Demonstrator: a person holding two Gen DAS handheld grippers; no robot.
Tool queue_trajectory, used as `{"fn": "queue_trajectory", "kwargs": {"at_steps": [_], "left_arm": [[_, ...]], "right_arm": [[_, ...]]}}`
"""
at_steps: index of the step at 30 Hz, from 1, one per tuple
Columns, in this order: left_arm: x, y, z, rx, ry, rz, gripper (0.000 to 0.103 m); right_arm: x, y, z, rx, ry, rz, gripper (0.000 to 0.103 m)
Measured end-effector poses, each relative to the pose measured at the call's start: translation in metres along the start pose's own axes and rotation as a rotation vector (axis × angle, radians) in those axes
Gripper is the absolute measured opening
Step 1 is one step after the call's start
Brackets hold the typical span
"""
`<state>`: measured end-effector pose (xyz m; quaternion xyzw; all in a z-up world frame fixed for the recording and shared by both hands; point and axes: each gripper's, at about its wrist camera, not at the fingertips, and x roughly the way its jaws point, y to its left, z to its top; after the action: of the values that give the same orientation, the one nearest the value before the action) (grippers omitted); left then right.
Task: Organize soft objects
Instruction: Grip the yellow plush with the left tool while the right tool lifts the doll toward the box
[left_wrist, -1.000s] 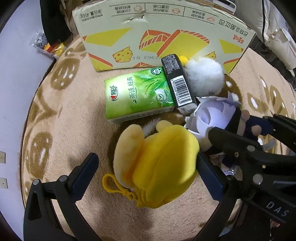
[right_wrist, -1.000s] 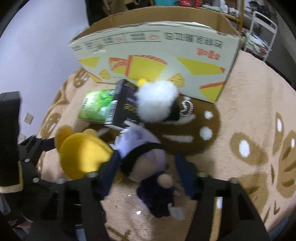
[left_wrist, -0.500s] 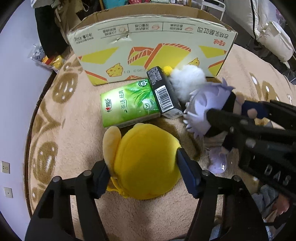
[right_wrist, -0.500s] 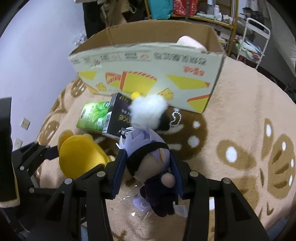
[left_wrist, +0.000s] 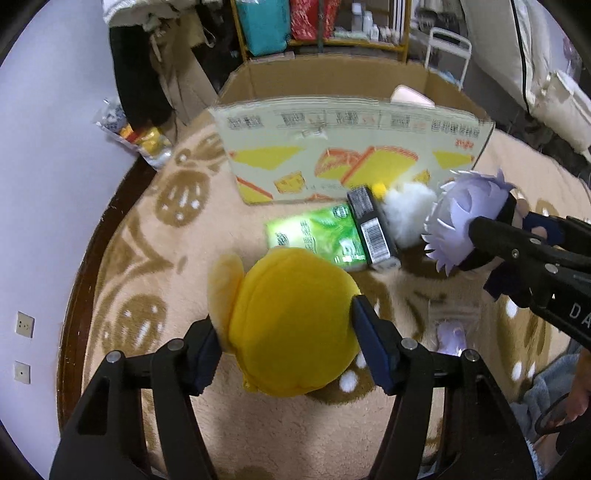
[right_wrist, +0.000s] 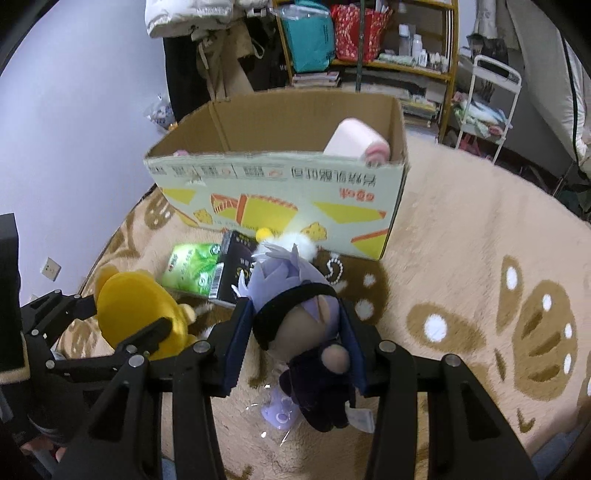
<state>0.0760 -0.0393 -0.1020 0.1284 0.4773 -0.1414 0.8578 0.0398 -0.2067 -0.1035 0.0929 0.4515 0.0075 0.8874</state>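
Fuzzy yellow plush (left_wrist: 291, 325) — matt cardboard box (right_wrist: 280, 184) — shaggy carpet (right_wrist: 461, 258)

surface: beige rug (right_wrist: 461, 236) with brown cookie and paw patterns, over a dark floor (left_wrist: 79, 258)
box (right_wrist: 280, 192): open cardboard, sits on the rug at the far side
tissue pack (left_wrist: 314, 236): green, flat on the rug near the box
black carton (left_wrist: 371, 227): touching the tissue pack's right edge
white pompom (left_wrist: 406, 212): just right of the carton
purple stand (right_wrist: 280, 410): on the rug under the doll

The tissue pack (left_wrist: 314, 236) lies on the rug (left_wrist: 147, 258), left of the barcoded box (left_wrist: 371, 229); the cardboard box (left_wrist: 351, 147) stands behind both, holding a roll (right_wrist: 356, 142).
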Motion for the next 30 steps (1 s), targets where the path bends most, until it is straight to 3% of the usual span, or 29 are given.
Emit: {"fn": "queue_trajectory", "kwargs": {"at_steps": [4, 8, 15, 23, 30], "left_arm": [[-0.023, 0.003, 0.003, -0.009, -0.134, 0.065, 0.063], [-0.045, 0.007, 0.007, -0.026, -0.238, 0.084, 0.063], [-0.069, 0.009, 0.02, -0.023, -0.361, 0.104, 0.063], [-0.101, 0.028, 0.049, -0.051, -0.41, 0.155, 0.063], [-0.118, 0.034, 0.087, -0.051, -0.481, 0.133, 0.063]], "right_arm": [[-0.018, 0.005, 0.003, -0.014, -0.107, -0.007, 0.049], [-0.04, 0.008, 0.007, -0.012, -0.207, -0.019, 0.049], [-0.07, 0.013, 0.019, -0.061, -0.35, -0.07, 0.049], [-0.092, 0.003, 0.045, -0.014, -0.384, -0.053, 0.049], [-0.1, -0.001, 0.076, -0.014, -0.401, -0.023, 0.049]]}}
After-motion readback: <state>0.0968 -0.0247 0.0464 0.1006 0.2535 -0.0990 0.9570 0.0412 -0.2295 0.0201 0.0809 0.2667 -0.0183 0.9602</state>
